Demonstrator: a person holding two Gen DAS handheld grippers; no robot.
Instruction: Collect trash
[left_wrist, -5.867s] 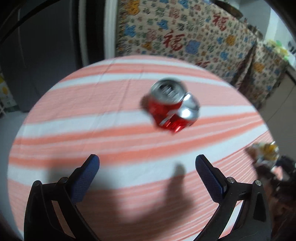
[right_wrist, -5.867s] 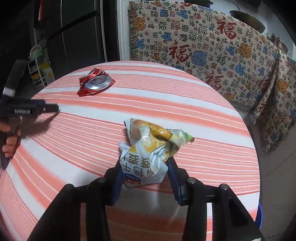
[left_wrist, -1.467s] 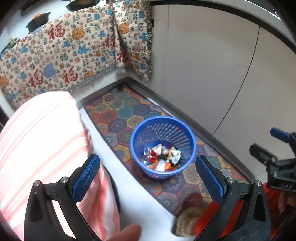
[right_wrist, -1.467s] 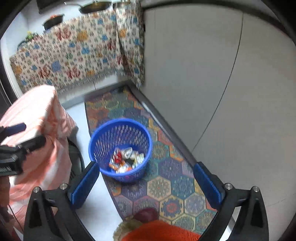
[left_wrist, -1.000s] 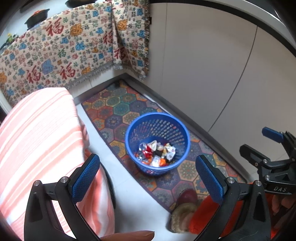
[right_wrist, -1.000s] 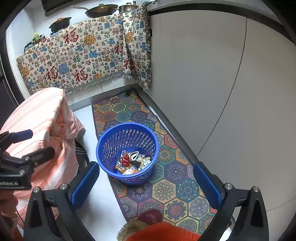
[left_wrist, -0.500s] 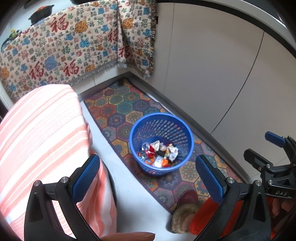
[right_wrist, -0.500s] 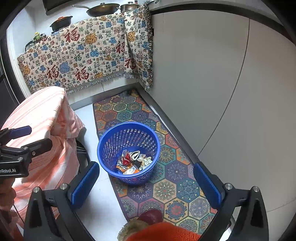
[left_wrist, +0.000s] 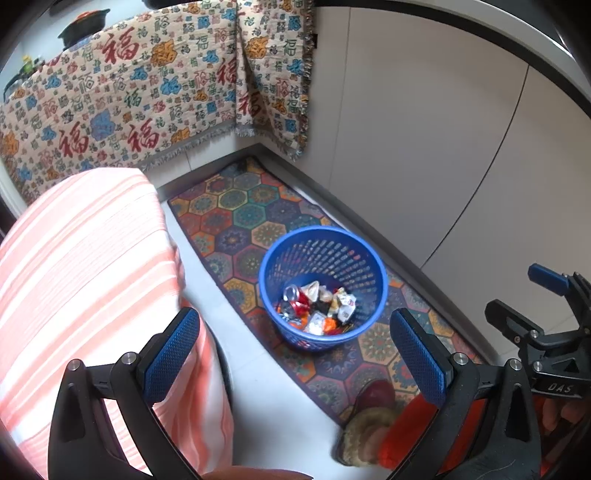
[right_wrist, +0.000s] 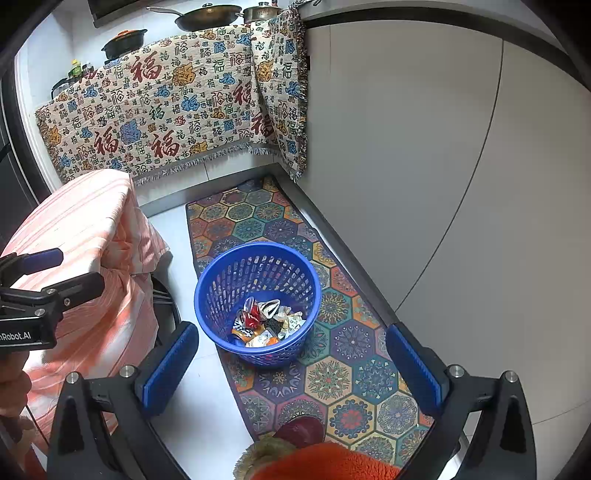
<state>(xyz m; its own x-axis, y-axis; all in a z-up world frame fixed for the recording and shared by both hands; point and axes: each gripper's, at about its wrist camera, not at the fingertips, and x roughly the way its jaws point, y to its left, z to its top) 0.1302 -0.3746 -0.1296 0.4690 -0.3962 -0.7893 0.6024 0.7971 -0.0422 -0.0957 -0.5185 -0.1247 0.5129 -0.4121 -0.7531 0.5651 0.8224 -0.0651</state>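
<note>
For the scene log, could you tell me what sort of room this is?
Most likely a home kitchen: pans sit on a counter draped with a patterned cloth, and a blue trash basket stands on a floor mat.

We saw a rug (right_wrist: 332, 373) of coloured hexagons lying on the pale floor (right_wrist: 195, 413), running along the base of the grey cabinet (right_wrist: 424, 155). Left of the rug stood a table under an orange-striped cloth (left_wrist: 77, 266). Beyond the rug's far end a cream blanket (right_wrist: 162, 110) printed with red characters hung down from a counter. On that counter, far above the rug, sat a frying pan (right_wrist: 207, 14) and a dark lidded pot (right_wrist: 123, 41).
</note>
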